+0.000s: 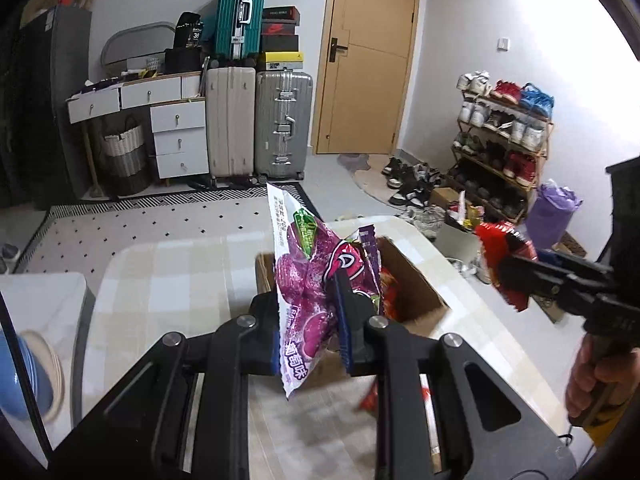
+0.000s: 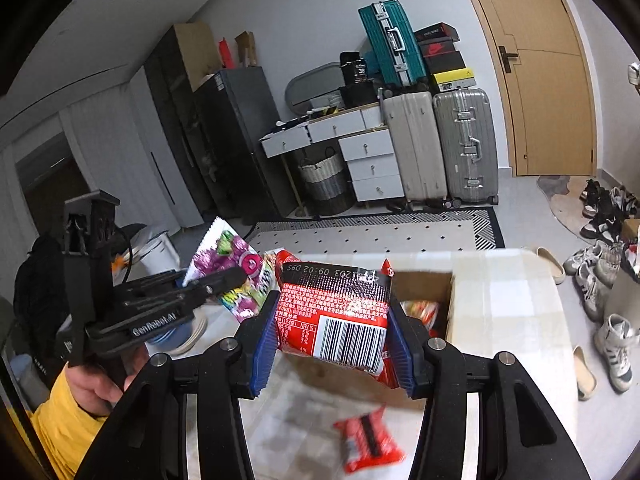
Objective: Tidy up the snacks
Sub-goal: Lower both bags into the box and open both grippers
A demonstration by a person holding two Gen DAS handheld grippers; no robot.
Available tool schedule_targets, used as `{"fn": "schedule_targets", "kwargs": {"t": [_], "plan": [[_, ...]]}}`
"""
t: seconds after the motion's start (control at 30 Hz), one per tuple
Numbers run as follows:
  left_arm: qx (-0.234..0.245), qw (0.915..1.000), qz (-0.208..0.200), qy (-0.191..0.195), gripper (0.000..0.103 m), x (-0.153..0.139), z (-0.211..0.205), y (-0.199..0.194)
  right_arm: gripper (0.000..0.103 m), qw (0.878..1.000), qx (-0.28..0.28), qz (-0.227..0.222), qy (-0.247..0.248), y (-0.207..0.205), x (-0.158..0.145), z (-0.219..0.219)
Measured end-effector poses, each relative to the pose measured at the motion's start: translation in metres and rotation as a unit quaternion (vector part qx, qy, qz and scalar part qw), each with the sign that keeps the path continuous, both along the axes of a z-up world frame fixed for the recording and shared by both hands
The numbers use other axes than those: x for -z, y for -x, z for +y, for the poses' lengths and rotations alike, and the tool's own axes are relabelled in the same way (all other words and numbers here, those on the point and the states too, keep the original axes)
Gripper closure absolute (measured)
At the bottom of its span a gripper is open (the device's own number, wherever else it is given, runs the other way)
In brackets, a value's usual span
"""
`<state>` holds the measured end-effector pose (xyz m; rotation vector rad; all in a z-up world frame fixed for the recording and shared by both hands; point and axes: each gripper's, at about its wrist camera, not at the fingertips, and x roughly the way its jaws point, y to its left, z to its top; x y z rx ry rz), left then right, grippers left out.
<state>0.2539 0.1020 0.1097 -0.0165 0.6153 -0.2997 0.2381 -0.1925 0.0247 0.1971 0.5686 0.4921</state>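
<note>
Checked tablecloth [image 1: 168, 280] under cardboard box [image 1: 416, 280]; patterned rug [image 1: 152, 220], suitcases [image 1: 280, 124] beyond.

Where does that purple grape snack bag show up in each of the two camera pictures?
Left wrist view: the purple snack bag fills the centre, pinched in the left gripper.
Right wrist view: the purple snack bag is at middle left, held up beside the red packet.
Shared landmark: the teal suitcase.

two held snack packets [image 2: 332, 316], perhaps one loose.
</note>
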Motion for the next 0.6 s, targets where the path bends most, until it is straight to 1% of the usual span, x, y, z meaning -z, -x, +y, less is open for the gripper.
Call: {"fn": "schedule_targets", "kwargs": {"t": [0.07, 0.1, 0.17, 0.33, 0.4, 0.5, 0.6], "plan": [[-0.001, 1.0, 0.006, -0.002, 0.085, 0.003, -0.007, -0.026, 0.054, 1.0, 0.003, 0.003, 0.007, -0.019, -0.002, -0.001], [-0.002, 0.9999, 0.009, -0.012, 0.085, 0.004, -0.014, -0.041, 0.054, 1.0, 0.005, 0.005, 0.011, -0.03, -0.002, -0.001], [0.0, 0.9998, 0.01, -0.019, 0.085, 0.008, -0.027, -0.064, 0.054, 1.0, 0.005, 0.007, 0.02, -0.046, -0.002, 0.0], [0.011, 0.9987, 0.037, -0.034, 0.085, 0.027, -0.052, -0.121, 0.054, 0.999, 0.006, 0.024, 0.026, -0.082, 0.009, 0.0], [0.014, 0.9984, 0.045, -0.032, 0.085, 0.036, -0.059, -0.136, 0.054, 0.999, 0.006, 0.029, 0.028, -0.092, 0.016, -0.001], [0.022, 0.9976, 0.052, -0.039, 0.085, 0.048, -0.072, -0.157, 0.054, 0.999, 0.005, 0.039, 0.032, -0.104, 0.026, 0.0], [0.029, 0.9968, 0.057, -0.048, 0.085, 0.061, -0.085, -0.169, 0.054, 0.998, 0.004, 0.05, 0.031, -0.114, 0.035, 0.001]]}}
